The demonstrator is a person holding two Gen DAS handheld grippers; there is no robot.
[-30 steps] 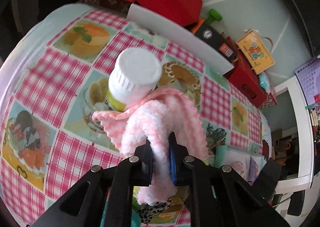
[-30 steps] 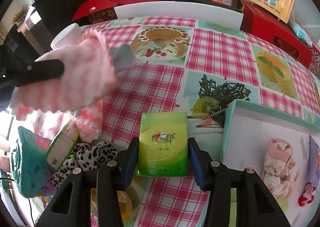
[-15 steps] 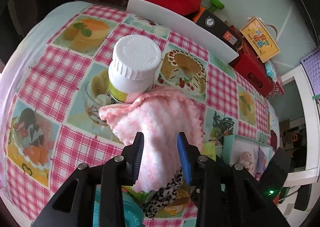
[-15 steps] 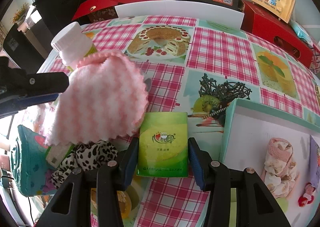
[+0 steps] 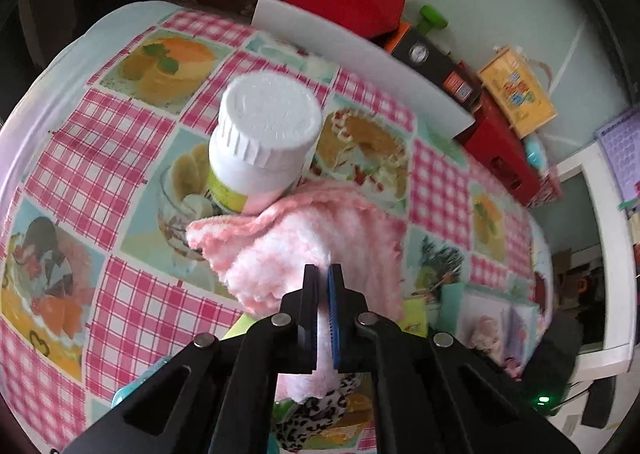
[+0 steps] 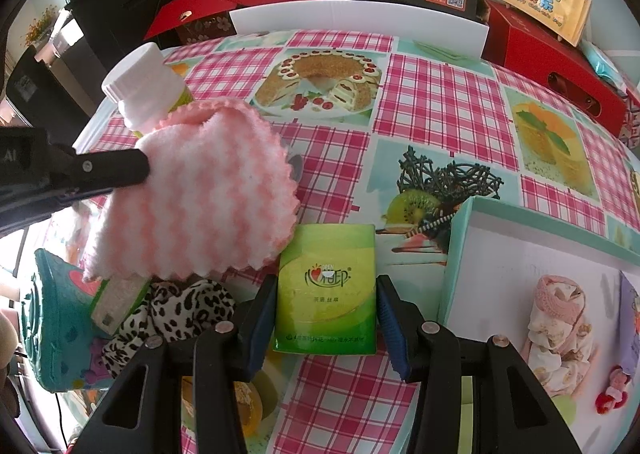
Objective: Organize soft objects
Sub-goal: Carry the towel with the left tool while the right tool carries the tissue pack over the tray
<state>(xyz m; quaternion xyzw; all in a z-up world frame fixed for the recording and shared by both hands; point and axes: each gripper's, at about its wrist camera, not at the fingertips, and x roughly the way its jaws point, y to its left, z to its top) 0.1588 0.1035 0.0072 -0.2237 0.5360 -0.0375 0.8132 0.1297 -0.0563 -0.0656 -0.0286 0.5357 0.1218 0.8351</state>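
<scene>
A fluffy pink-and-white striped cloth (image 5: pixel 304 238) is pinched in the left gripper's (image 5: pixel 323 286) jaws above the bench. The right gripper (image 6: pixel 326 318), jaws spread, straddles a green tissue pack (image 6: pixel 326 290). Two soft bundles are already boxed; a leopard-print fabric (image 6: pixel 176 306) remains.

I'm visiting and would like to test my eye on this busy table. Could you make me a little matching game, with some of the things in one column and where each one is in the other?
Things:
1. pink cloth
2. green tissue pack
3. white-capped bottle
4. leopard-print fabric

Places:
A. standing upright on the tablecloth
B. lying between the open fingers of the right gripper
C. pinched in the left gripper
D. lying on the table under the cloth's hanging edge

Pairs: 1-C, 2-B, 3-A, 4-D
</scene>
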